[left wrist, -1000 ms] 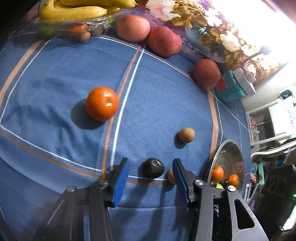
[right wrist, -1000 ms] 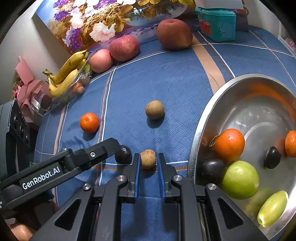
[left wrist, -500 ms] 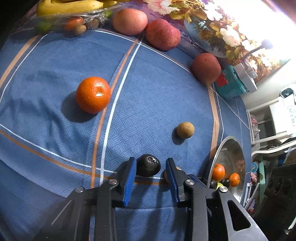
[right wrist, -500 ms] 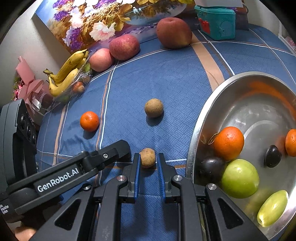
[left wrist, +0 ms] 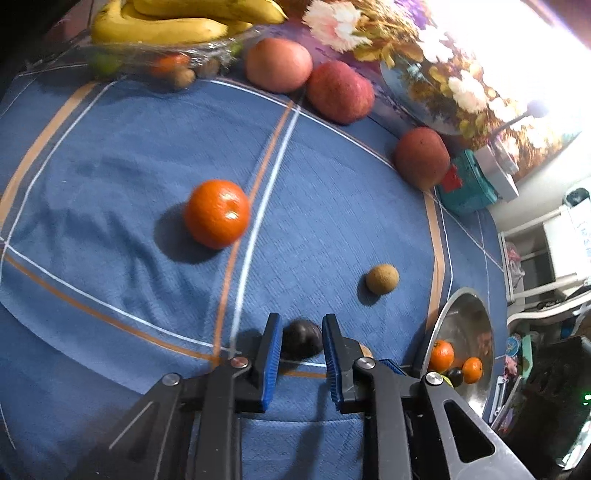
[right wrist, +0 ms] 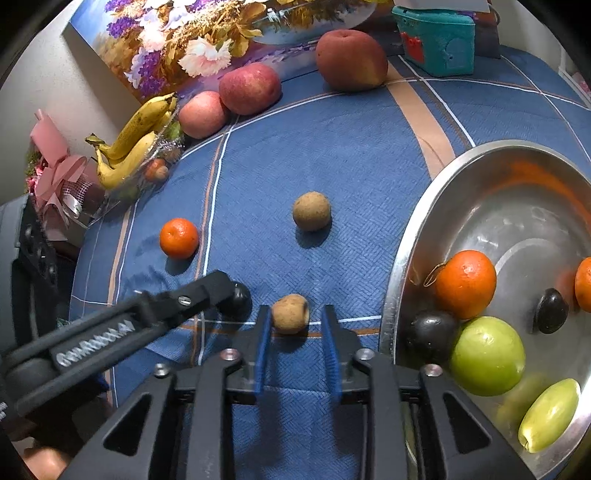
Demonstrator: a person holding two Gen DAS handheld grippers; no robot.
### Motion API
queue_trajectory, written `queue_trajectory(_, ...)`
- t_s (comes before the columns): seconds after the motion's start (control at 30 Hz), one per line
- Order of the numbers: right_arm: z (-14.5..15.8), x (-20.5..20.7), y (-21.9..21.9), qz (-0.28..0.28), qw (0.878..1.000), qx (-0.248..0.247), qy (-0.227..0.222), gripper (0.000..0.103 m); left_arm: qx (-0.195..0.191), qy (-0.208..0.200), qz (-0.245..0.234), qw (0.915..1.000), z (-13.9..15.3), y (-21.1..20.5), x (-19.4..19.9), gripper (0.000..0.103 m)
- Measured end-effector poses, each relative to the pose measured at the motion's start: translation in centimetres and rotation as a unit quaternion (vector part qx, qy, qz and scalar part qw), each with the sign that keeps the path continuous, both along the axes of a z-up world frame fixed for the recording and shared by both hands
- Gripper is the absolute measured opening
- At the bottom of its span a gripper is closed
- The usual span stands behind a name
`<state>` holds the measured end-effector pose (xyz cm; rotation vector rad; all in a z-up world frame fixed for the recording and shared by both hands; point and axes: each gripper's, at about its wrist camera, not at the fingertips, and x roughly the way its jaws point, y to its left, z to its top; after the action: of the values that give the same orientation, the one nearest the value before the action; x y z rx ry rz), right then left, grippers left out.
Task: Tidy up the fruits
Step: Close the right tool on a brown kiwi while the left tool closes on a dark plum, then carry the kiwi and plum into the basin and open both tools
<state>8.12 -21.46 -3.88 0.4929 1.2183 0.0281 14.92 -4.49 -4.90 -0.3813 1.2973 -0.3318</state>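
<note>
My left gripper [left wrist: 301,345] is shut on a small dark plum [left wrist: 301,339] on the blue cloth; the plum also shows in the right wrist view [right wrist: 240,299] behind the left gripper's finger. My right gripper [right wrist: 293,332] stands open around a small brown fruit [right wrist: 290,313], with a gap on the right side. A steel bowl [right wrist: 406,258] at the right holds oranges, dark plums and green fruits. An orange [left wrist: 217,213] and a second brown fruit [left wrist: 382,278] lie loose on the cloth.
Along the far edge lie bananas [left wrist: 177,26] on a wrapped tray, three red apples [left wrist: 340,96], a teal box [left wrist: 469,188] and a flower painting [right wrist: 207,40]. A pink bouquet [right wrist: 55,162] sits at the left in the right wrist view.
My left gripper has closed from wide open onto the dark plum. My right gripper's jaws have opened slightly around the brown fruit.
</note>
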Motion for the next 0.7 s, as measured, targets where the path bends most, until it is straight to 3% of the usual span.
queue_trajectory(0.47,-0.1,0.6,1.3,0.015,1.000,-0.013,-0.005,0.031,-0.021,0.010,0.016,0.9996,-0.1,1.3,0.2,0.025)
queue_trajectory(0.7,0.5,0.5,1.4,0.019,1.000,-0.016,-0.013,0.026,-0.026,0.017,0.007,0.9995,-0.4,0.9,0.3,0.025)
